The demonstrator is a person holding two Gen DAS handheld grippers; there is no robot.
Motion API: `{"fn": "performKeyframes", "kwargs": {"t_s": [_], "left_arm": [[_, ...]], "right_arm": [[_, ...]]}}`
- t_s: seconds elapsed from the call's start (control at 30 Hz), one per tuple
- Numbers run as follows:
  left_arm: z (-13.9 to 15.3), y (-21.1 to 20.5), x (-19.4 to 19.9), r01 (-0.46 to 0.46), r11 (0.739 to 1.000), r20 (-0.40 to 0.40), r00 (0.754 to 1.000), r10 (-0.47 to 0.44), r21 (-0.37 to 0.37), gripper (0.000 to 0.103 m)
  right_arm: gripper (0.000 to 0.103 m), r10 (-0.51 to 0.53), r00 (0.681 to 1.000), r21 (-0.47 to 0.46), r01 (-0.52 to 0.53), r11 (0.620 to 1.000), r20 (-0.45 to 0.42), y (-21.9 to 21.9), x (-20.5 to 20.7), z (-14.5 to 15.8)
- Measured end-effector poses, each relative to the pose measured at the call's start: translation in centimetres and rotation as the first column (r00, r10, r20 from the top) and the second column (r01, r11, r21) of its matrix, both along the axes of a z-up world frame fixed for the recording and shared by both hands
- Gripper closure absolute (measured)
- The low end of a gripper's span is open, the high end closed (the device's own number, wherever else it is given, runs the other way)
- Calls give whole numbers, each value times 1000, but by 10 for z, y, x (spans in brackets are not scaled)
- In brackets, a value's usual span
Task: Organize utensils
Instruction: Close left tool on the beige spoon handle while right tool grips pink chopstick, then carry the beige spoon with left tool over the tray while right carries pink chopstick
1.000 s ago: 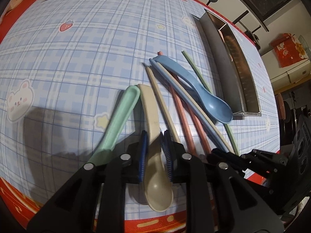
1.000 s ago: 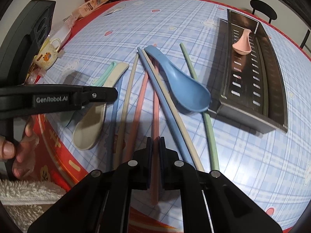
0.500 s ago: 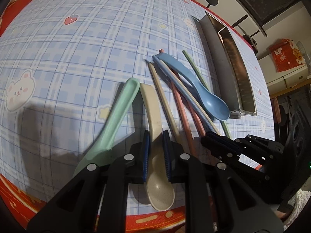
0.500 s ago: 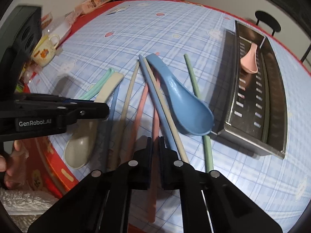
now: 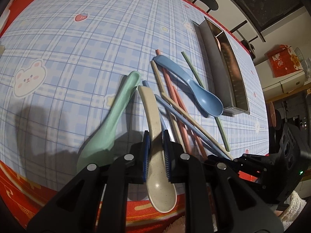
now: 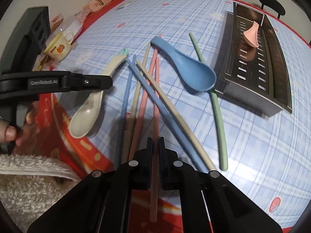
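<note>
Spoons number five: beige spoon, green spoon, blue spoon, and a pink spoon inside the metal tray at the upper right of the right view. Loose chopsticks: two pink, two beige, two blue, one green. Low in the left view, the left gripper clamps the speckled beige spoon's neck. At bottom centre, the right gripper pinches one pink chopstick.
</note>
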State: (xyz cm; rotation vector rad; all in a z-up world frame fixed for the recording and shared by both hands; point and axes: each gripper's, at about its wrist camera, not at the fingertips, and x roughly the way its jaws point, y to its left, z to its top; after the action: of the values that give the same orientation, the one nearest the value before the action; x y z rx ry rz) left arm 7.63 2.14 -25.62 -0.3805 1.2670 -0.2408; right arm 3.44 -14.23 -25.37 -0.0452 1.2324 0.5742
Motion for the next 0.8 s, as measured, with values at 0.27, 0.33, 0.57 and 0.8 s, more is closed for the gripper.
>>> {"fn": "performKeyframes", "kwargs": {"t_s": [0.27, 0.33, 0.57, 0.8], "left_arm": [[8, -1, -7, 5, 1000, 23, 1000, -5, 5, 86], [9, 1, -9, -1, 1000, 27, 1000, 1, 4, 86], [12, 14, -16, -38, 999, 37, 999, 38, -14, 86], [16, 25, -18, -68, 997, 32, 997, 69, -47, 86]], "right_arm": [[97, -104, 993, 148, 112, 983, -60, -22, 11, 11], [97, -82, 995, 132, 88, 987, -48, -15, 12, 12], [97, -58, 998, 149, 61, 987, -23, -8, 10, 19], [97, -136, 991, 231, 134, 964, -8, -33, 14, 33]]}}
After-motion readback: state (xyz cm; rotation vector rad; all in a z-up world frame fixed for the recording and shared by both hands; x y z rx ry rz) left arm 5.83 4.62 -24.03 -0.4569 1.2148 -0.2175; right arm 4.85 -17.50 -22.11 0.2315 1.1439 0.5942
